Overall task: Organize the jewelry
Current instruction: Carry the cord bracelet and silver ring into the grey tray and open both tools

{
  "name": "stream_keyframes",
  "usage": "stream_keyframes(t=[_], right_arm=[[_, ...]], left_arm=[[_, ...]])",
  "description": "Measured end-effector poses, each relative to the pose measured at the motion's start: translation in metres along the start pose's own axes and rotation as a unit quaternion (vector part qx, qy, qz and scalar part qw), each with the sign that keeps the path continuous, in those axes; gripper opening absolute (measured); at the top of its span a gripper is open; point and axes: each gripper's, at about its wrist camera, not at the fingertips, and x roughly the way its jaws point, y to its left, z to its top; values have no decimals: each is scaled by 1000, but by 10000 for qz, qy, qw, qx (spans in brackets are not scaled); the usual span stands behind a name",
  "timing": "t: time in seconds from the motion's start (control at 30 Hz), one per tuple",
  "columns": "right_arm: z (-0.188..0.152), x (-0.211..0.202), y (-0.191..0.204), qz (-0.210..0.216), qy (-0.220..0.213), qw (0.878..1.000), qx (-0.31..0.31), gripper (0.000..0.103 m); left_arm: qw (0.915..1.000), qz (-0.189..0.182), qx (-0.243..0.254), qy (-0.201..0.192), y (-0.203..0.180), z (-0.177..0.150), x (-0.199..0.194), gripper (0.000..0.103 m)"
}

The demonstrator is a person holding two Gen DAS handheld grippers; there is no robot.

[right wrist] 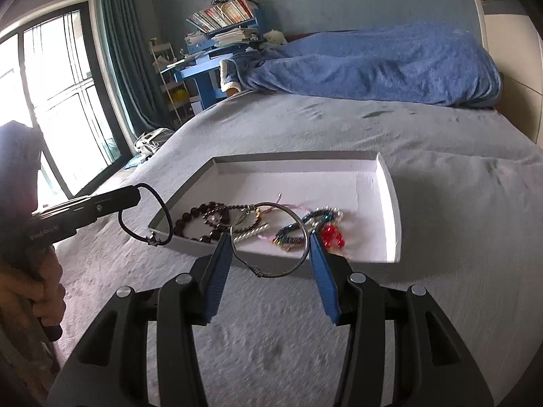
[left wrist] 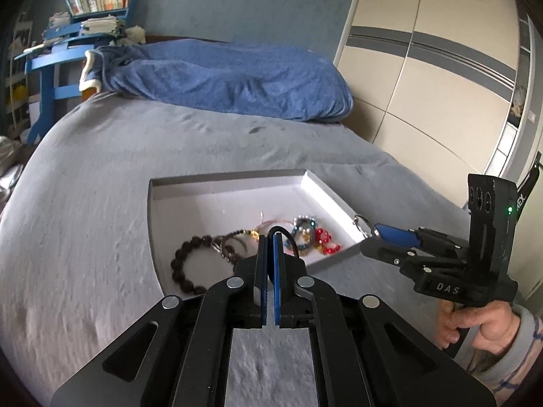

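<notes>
At the bottom centre of the left wrist view, the left hand-held gripper (left wrist: 270, 247) is closed on a thin black cord bracelet (right wrist: 144, 215), which hangs at centre left in the right wrist view. Low in that view's centre, the right hand-held gripper (right wrist: 271, 247) holds a thin silver wire bangle (right wrist: 271, 240) between its blue pads. Behind both, a shallow white cardboard box (right wrist: 390, 203) with beaded bracelets (right wrist: 305, 227) lies on the grey bed (right wrist: 441, 186).

My right gripper (right wrist: 271, 237) pinches a wire bangle (right wrist: 269, 240) between its fingers (right wrist: 319, 254); my left gripper (right wrist: 135, 195) dangles a black cord loop (right wrist: 163, 210) beside the white tray (right wrist: 390, 210).
</notes>
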Motion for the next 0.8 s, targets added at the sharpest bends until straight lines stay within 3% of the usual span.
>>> stream_keyframes(t=[0.4, 0.8], right_arm=[[19, 40, -17, -132, 123, 9997, -160, 47], [6, 77, -21, -441, 657, 9964, -309, 47]], left_arm=[[10000, 43, 8, 38, 14, 15, 39, 3], [9978, 341, -112, 560, 31, 1, 83, 3]])
